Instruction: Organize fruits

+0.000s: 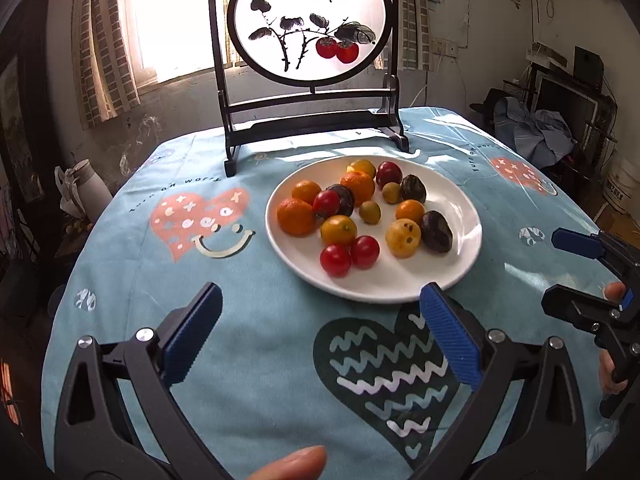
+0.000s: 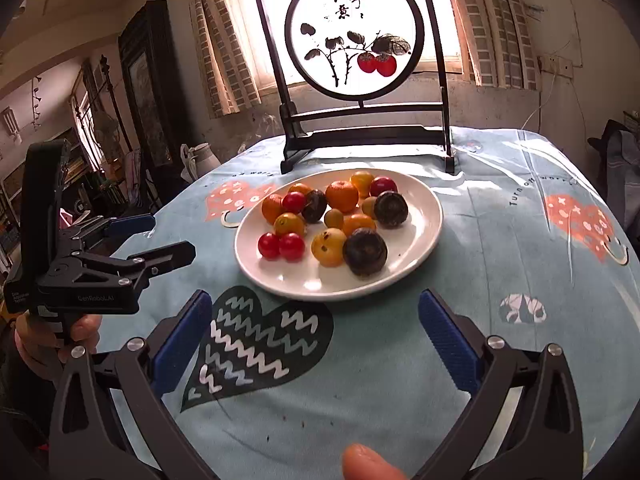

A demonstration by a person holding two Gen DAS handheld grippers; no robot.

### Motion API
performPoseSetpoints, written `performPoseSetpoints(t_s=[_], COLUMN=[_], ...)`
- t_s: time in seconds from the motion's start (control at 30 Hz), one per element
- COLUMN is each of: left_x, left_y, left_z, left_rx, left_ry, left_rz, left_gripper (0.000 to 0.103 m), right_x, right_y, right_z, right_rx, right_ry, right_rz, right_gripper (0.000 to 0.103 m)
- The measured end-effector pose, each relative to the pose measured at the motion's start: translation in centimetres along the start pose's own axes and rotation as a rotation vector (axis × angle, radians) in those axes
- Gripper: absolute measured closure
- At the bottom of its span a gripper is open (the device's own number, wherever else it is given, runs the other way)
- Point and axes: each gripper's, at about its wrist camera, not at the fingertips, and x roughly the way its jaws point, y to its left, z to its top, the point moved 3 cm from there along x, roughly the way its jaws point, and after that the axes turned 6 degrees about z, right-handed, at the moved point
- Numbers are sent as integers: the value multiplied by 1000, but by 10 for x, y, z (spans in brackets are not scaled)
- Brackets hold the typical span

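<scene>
Both grippers, left gripper (image 1: 320,336) and right gripper (image 2: 316,332), jaws spread empty near the tabletop's near edge; crowded white plate (image 1: 400,288) risks nudged cherry tomatoes (image 1: 350,256) rolling off.

Table (image 1: 132,320), blue heart-print cloth: white fruit plate (image 1: 460,276), framed screen (image 1: 312,128) behind.

A lived-in home room: curtained window (image 1: 168,20), heart-print tablecloth (image 1: 200,220), decorative painted screen (image 1: 310,24), cluttered shelves (image 2: 24,184), wall socket (image 1: 444,46).

left gripper (image 1: 320,324) and right gripper (image 2: 316,322), both wide apart, empty
</scene>
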Motion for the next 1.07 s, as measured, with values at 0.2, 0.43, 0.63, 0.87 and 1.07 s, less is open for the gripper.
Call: performPoseSetpoints(t_s=[0.2,0.43,0.63,0.87,1.07], left_x=[-20,-25,-23,-23,-21], left_y=[12,19,18,18,15], left_z=[-40,-56,-58,-59,-61], left_rx=[-64,-84,-75,-69,-61], left_ry=[-4,-5,3,2,8], left_rz=[47,64,70,74,80], left_gripper=[2,2,2,2,2], right_x=[-12,-18,-17,-18,-18], right_y=[6,15,23,22,20], right_z=[-36,-53,-55,-54,-53], right_rx=[-65,-82,-120,-115,-113], right_ry=[41,55,56,49,49], right_rz=[-97,-74,-91,-97,-102], right_gripper=[1,1,1,1,1])
